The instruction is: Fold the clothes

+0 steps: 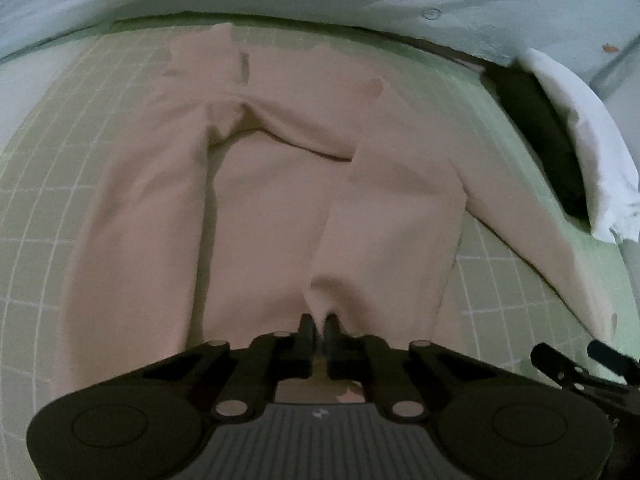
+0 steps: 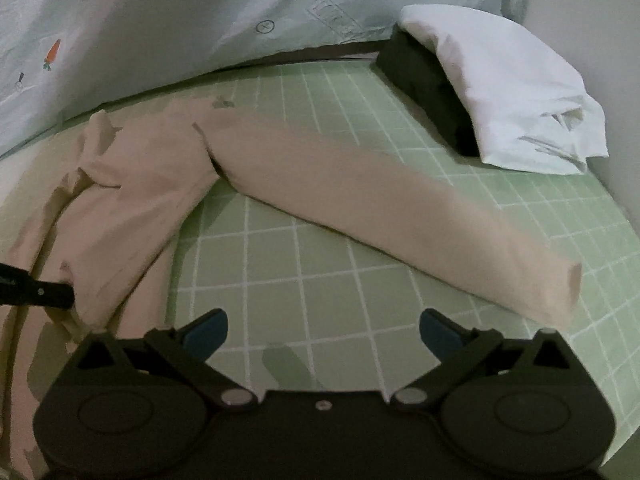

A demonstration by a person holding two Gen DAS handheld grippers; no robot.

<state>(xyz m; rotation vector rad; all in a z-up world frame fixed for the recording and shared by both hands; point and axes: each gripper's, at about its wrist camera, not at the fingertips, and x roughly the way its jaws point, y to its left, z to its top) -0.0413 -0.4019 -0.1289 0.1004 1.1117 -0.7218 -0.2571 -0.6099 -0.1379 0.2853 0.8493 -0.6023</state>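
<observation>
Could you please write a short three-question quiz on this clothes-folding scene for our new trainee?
1. True or false: the left gripper is shut on the beige top.
2. Which gripper is open over the green checked mat? A left, B right.
3. Fill in: beside the white cloth at the mat's far corner lies a ____ folded garment.

Key: 1 true; 2 B; 3 dark.

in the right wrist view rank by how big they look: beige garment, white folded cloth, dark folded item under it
1. beige garment, largest by far.
2. white folded cloth.
3. dark folded item, smallest, though the white cloth partly covers it, so its true size is unsure.
</observation>
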